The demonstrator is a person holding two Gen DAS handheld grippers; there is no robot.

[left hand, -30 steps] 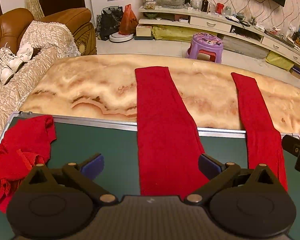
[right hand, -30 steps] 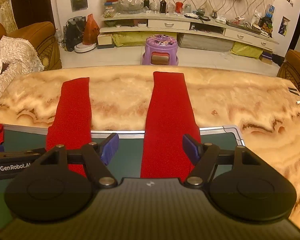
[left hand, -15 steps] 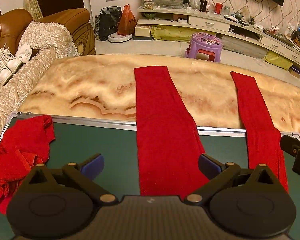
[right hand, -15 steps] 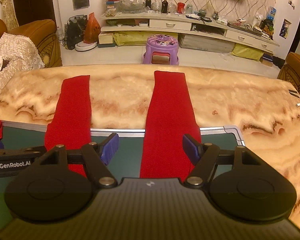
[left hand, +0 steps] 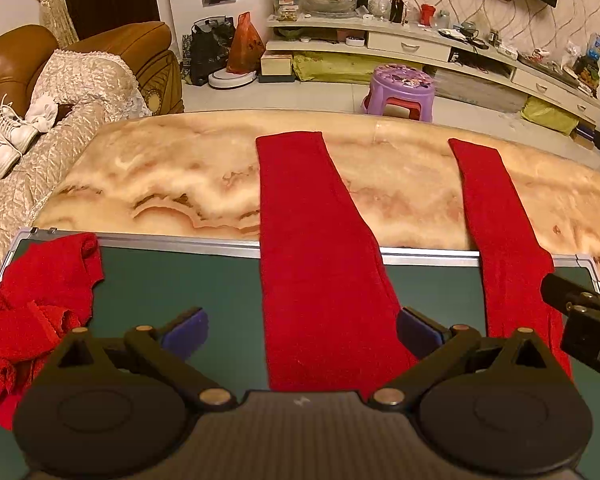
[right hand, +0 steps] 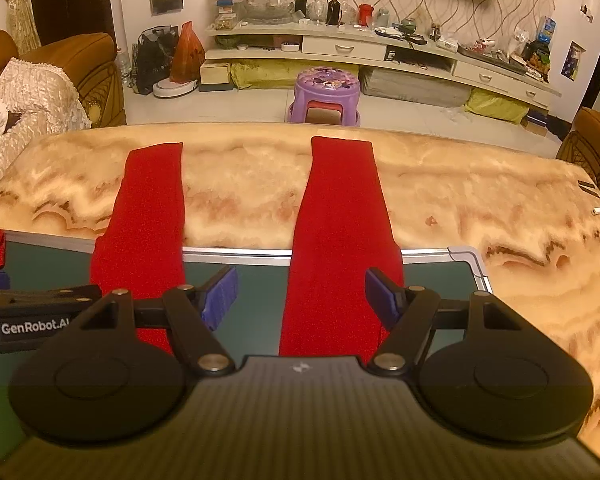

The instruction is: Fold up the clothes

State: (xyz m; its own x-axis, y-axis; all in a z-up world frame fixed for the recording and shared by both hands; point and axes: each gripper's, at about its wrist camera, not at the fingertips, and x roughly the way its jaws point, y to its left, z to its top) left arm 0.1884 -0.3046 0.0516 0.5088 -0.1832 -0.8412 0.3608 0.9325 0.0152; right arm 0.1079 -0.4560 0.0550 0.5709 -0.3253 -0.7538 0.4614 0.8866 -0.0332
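The left claw (left hand: pixel 302 330) hangs over the green mat (left hand: pixel 180 280) with its blue pads (left hand: pixel 186 326) spread wide apart and nothing pressed between them. Straight ahead of it, running from beneath the gap between the pads out across the marble counter (left hand: pixel 160 176), lies one long red leg of the garment (left hand: pixel 312 248), flat and smooth. A second red leg (left hand: pixel 496 216) lies off to this claw's right, well apart from the first, and also crosses the mat's metal edge onto the counter. To the claw's left, a crumpled red cloth (left hand: pixel 36 300) sits bunched on the mat's corner. At the far right of this view the black body of the other tool pokes in.

The right claw (right hand: pixel 302 294) is likewise spread open, its pads (right hand: pixel 220 294) clear of the fabric, gripping nothing. The right-hand red leg (right hand: pixel 340 220) lies directly in front of it, passing under the space between the pads, nearer the right pad than the left. The other leg (right hand: pixel 148 216) lies to this claw's left, partly behind the left finger. Beyond the counter's far edge, ahead of both claws, a purple stool (right hand: pixel 326 94) stands on the floor, and a sofa with a cream cover (left hand: pixel 84 80) sits far to the left.
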